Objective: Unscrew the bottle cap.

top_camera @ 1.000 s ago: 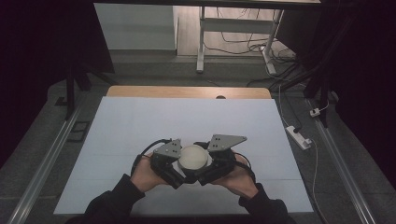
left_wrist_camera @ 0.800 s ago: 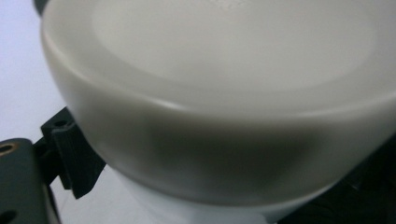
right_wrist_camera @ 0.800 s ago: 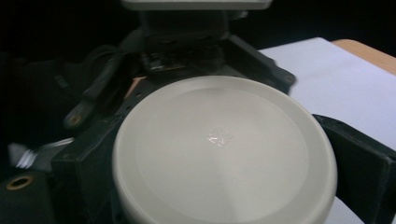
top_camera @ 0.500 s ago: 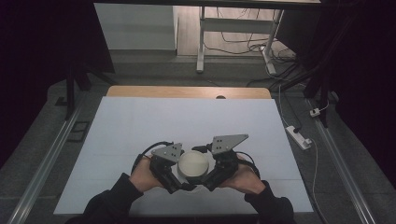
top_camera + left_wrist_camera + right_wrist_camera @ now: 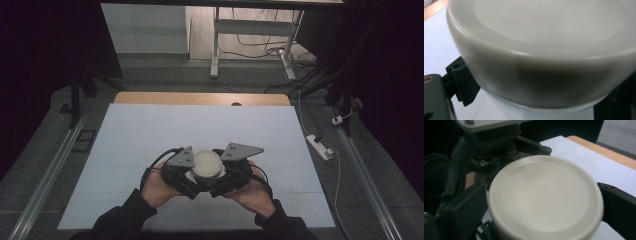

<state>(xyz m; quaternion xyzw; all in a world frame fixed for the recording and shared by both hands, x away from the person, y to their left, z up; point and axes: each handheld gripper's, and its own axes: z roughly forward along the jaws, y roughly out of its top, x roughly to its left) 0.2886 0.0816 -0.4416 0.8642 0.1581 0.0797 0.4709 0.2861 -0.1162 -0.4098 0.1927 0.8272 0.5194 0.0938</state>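
Left claw point(image 5: 192, 175): it is sitting at the left side of the white round container point(image 5: 207, 166), near the front edge of the counter point(image 5: 150, 130); its jaws are standing on both sides of the container's lower body and seem to be pressing on it, so it is gripping the container.
Left hand point(image 5: 156, 186): it is wrapping around the left claw from below, and the dark sleeve is coming in from the bottom of the high view.
Left gripper view: the container point(image 5: 541, 57) is lying very close to the camera, with one ribbed black jaw showing at the lower left beside its wall.
White round container: it is staying between the two claws, upright, with its pale flat lid point(image 5: 545, 195) on top; a small square mark is sitting in the middle of the lid.
Right claw point(image 5: 220, 177): it is meeting the container from the right side; in the right gripper view one black jaw is standing at each side of the lid and is touching its rim, so it is holding the lid.
Right hand point(image 5: 250, 192): it is holding the right claw from below.
Counter: it is carrying a white sheet, and a wooden edge point(image 5: 200, 98) is showing at the far side.
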